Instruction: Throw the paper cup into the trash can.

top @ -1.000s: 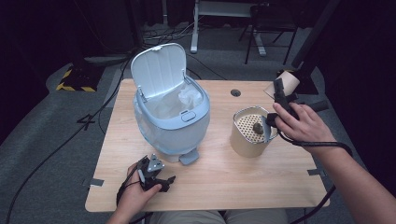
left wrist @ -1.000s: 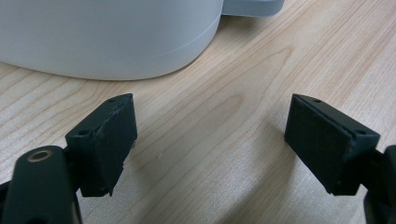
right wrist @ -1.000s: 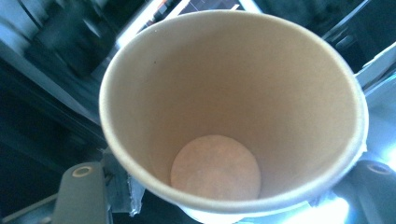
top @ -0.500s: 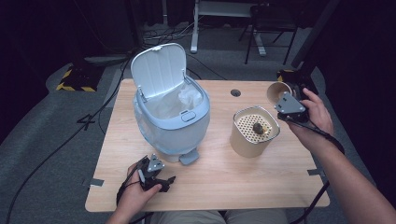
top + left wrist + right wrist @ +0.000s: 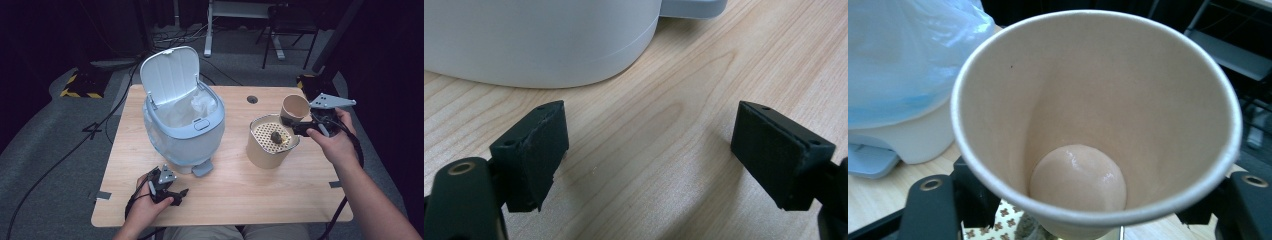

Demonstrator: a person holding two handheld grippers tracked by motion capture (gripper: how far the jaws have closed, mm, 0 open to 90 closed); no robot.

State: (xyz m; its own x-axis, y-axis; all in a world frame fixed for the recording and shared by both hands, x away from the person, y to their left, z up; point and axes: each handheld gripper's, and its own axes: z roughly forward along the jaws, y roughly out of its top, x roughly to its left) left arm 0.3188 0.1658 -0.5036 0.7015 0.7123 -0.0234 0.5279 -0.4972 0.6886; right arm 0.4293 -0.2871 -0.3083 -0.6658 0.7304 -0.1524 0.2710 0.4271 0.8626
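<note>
Right gripper pinches the paper cup near its base, the cup tilted at its 11 o'clock, above the perforated canister. Left gripper, jaws spread, rests on the table.

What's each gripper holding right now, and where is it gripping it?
The right gripper holds a paper cup, jaws clamped on its lower body near the base. The left gripper holds nothing; its jaws stand open over the table.
</note>
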